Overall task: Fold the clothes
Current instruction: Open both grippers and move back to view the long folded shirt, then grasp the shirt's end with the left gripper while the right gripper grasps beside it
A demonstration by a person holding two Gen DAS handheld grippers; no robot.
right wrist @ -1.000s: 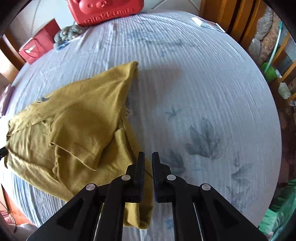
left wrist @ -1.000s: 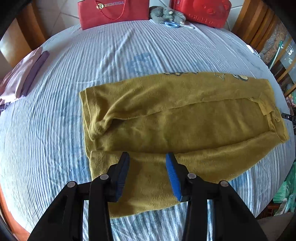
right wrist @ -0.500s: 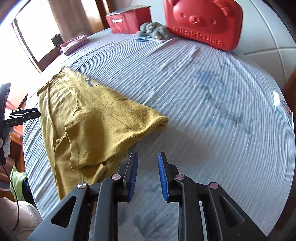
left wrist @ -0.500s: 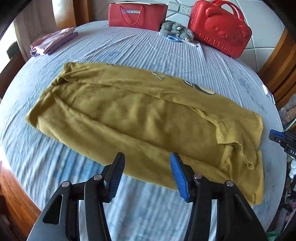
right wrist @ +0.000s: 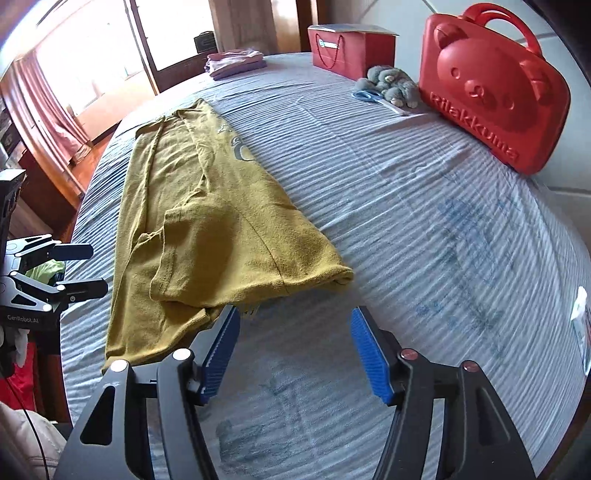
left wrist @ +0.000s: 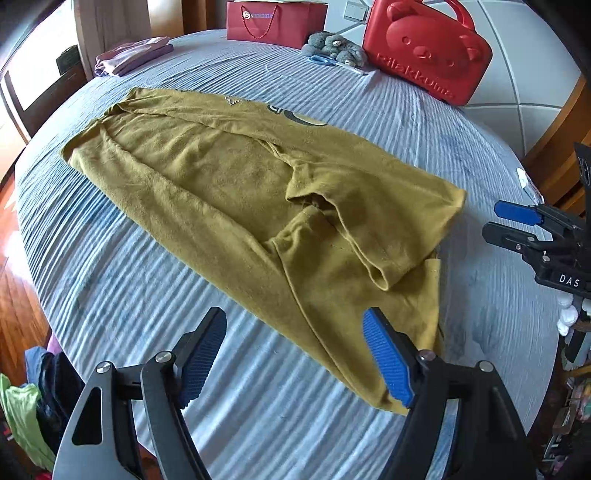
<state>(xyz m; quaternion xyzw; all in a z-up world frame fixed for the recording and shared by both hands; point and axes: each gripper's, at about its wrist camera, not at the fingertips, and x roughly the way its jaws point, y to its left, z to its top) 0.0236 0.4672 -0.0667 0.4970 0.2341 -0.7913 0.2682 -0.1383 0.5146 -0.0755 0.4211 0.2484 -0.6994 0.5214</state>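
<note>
- Left gripper (left wrist: 293,350): hovering at the near edge of the surface, jaws standing wide apart and holding nothing; its right blue pad is overlapping the near corner of the garment in view, though contact cannot be told.
- Right gripper (right wrist: 293,354): hanging over bare cloth just short of the garment's end, jaws likewise spread wide and gripping nothing; also showing at the right edge of the left wrist view (left wrist: 532,229).
- Mustard-yellow shirt (left wrist: 236,192): lying flat on the surface as a long band, both long sides folded in over the middle, one sleeve lying folded on top near the end closest to the right gripper; a dark print is peeking out along the far fold.
- Surface (left wrist: 129,295): a round table under a striped pale-blue cloth with faded leaf prints.
- Blue-handled scissors (right wrist: 369,96): resting beside a grey plush toy (right wrist: 393,86), well beyond the shirt.
- Red bear-faced case (right wrist: 495,92): standing upright at the far edge.
- Red paper bag (left wrist: 275,22): standing at the far rim.
- Folded pink and purple clothes (left wrist: 133,59): stacked at the far left edge.
</note>
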